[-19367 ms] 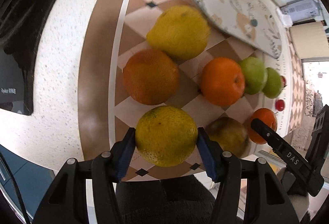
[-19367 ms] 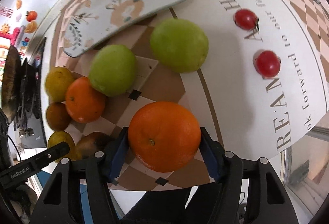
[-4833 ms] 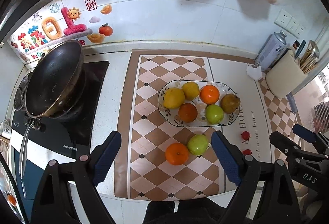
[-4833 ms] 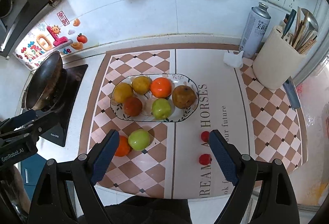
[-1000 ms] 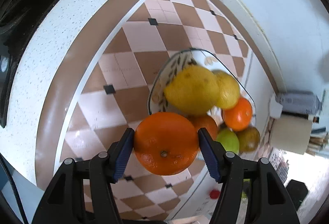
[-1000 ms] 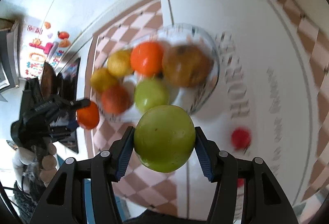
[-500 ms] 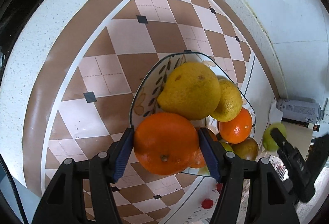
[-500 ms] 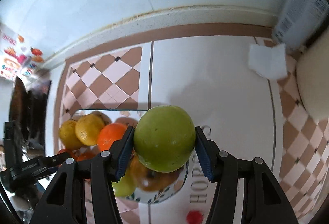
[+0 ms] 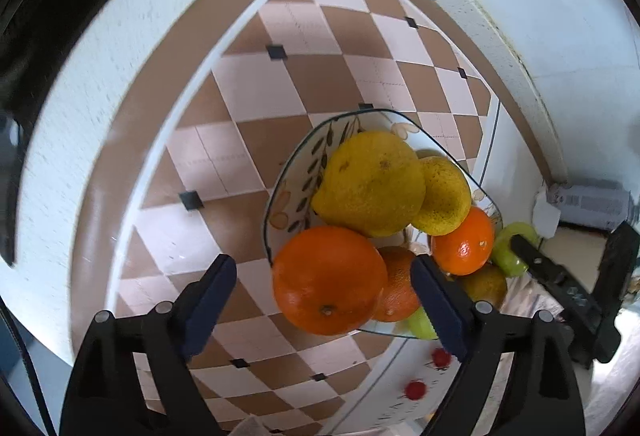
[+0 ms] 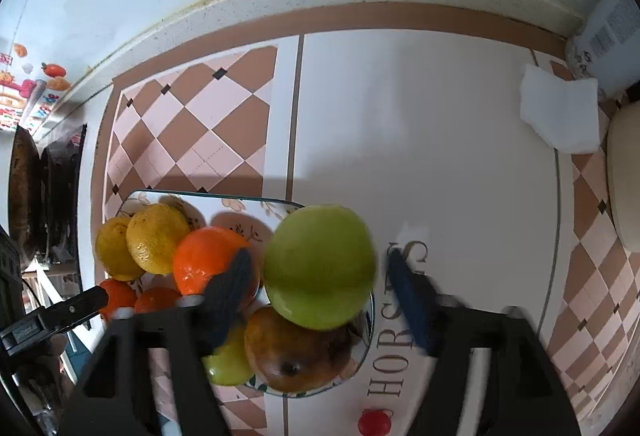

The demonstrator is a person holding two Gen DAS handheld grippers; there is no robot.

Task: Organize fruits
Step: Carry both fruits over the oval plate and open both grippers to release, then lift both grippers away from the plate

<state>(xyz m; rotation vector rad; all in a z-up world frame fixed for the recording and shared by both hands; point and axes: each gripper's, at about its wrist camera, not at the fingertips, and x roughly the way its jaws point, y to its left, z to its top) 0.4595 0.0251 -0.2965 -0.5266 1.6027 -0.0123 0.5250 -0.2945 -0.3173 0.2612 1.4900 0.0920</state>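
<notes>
In the left wrist view a big orange [image 9: 328,278] rests at the near-left end of the patterned plate [image 9: 288,172], against a yellow fruit [image 9: 372,184]. My left gripper [image 9: 322,264] straddles the orange. Its jaws are opening and both pads stand clear of the peel. In the right wrist view a green apple [image 10: 320,268] lies over a brown pear [image 10: 296,352] at the right end of the plate [image 10: 224,196]. My right gripper [image 10: 318,256] is around the apple, its jaws opening and blurred, with a gap at the right pad. More oranges, a yellow fruit and another green apple fill the plate.
Two cherry tomatoes [image 9: 416,390] lie on the checkered mat [image 9: 248,84] near the plate. A stove with a dark pan [image 10: 24,196] is at the left. A white cloth [image 10: 560,112], a spray can [image 10: 612,36] and a cream holder [image 10: 624,176] stand at the right by the wall.
Both grippers have spread their jaws off the fruit they held. The orange now sits on the plate's end, and the apple lies loose between the right pads.
</notes>
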